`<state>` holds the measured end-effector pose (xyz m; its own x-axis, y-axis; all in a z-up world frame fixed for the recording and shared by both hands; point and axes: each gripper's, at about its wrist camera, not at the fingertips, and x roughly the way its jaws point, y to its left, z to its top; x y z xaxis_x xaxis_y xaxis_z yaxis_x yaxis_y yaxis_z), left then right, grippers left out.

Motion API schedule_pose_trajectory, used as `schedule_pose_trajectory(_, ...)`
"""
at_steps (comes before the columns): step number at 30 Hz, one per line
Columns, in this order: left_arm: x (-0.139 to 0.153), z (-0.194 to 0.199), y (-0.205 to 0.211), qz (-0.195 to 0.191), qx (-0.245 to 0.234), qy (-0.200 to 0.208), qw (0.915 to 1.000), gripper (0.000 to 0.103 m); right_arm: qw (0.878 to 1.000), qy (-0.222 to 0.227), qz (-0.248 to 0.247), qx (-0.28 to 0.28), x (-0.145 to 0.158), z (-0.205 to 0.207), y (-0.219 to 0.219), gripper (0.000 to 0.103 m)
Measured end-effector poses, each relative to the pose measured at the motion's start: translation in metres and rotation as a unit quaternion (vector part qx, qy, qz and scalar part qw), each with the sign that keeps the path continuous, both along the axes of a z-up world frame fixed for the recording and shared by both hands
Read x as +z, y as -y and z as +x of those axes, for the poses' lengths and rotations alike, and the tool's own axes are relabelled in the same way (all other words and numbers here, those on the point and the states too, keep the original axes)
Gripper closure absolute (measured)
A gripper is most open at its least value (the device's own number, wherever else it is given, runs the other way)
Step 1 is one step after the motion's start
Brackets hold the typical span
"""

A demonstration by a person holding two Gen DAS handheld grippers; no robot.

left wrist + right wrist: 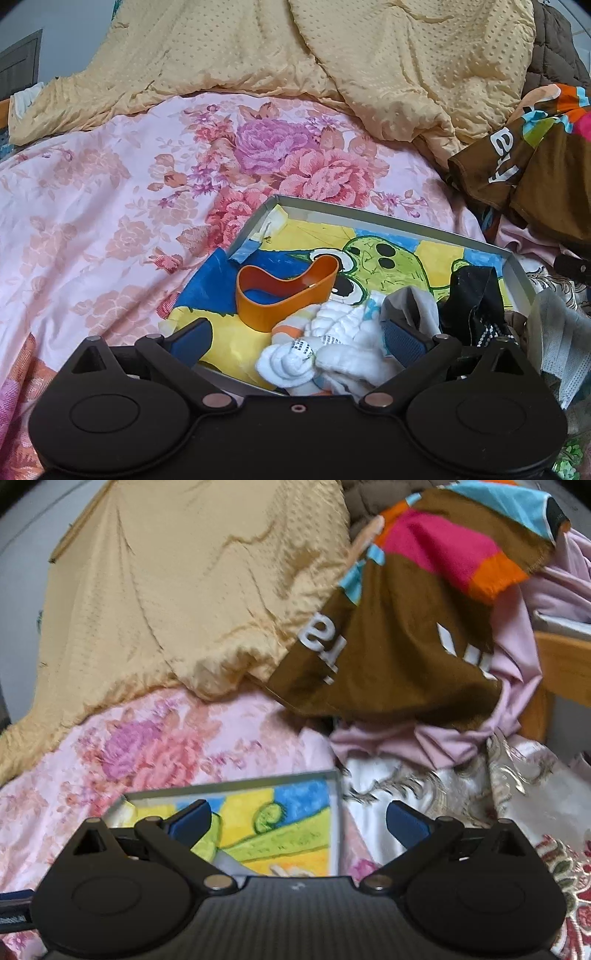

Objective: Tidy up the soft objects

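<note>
Pink floral bedding [110, 192], smooth and faintly sheened, covers the bed, with a dimpled, quilted yellow blanket [332, 55] bunched along its far side and a brown garment [388, 646] with bright colour blocks and white lettering heaped to the right. On the bedding sits a shallow grey-rimmed tray [388, 218], rectangular, its floor a crayon-like cartoon in yellow, blue and green. Inside lie a rolled white ribbed sock bundle [317, 350], a limp grey sock [413, 310], crumpled black fabric [472, 302] and a glossy orange band [284, 295] standing on edge, its long axis running left to right. Left gripper [295, 341] hangs over the white bundle, jaws spread wide and holding nothing; right gripper [297, 821] is likewise spread, empty, above the tray's corner.
</note>
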<state>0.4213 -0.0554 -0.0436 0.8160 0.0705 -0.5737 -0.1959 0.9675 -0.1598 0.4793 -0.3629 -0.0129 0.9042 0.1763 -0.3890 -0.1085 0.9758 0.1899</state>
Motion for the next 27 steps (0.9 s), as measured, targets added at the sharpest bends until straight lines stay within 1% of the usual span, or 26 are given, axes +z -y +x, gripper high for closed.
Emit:
schedule_pose_trajectory(2, 0.0, 0.0, 0.001, -0.002, 0.0, 0.0, 1.0, 0.003, 1.0, 0.007, 0.011, -0.009, -0.001, -0.002, 0.005, 0.0)
schedule_pose_trajectory(6, 0.001, 0.0, 0.001, -0.002, 0.0, 0.003, 1.0, 0.003, 0.999, 0.036, 0.023, -0.014, 0.004, -0.009, 0.005, 0.0)
schedule_pose_trajectory(13, 0.004, -0.001, 0.0, 0.001, -0.006, 0.009, 0.9999, 0.003, 0.995, 0.095, 0.025, 0.02, 0.024, -0.025, -0.026, 0.0)
schedule_pose_trajectory(19, 0.001, 0.0, -0.006, -0.005, -0.004, 0.007, 1.0, 0.003, 0.989, 0.124, 0.07, 0.049, 0.024, -0.025, -0.048, 0.0)
schedule_pose_trajectory(23, -0.004, 0.0, -0.014, -0.006, -0.002, 0.003, 1.0, 0.002, 0.981, 0.133, 0.121, 0.073, 0.02, -0.021, -0.052, 0.0)
schedule_pose_trajectory(27, -0.005, -0.002, -0.021, -0.007, 0.001, 0.003, 1.0, 0.002, 0.978, 0.131, 0.134, 0.095, 0.02, -0.023, -0.056, 0.0)
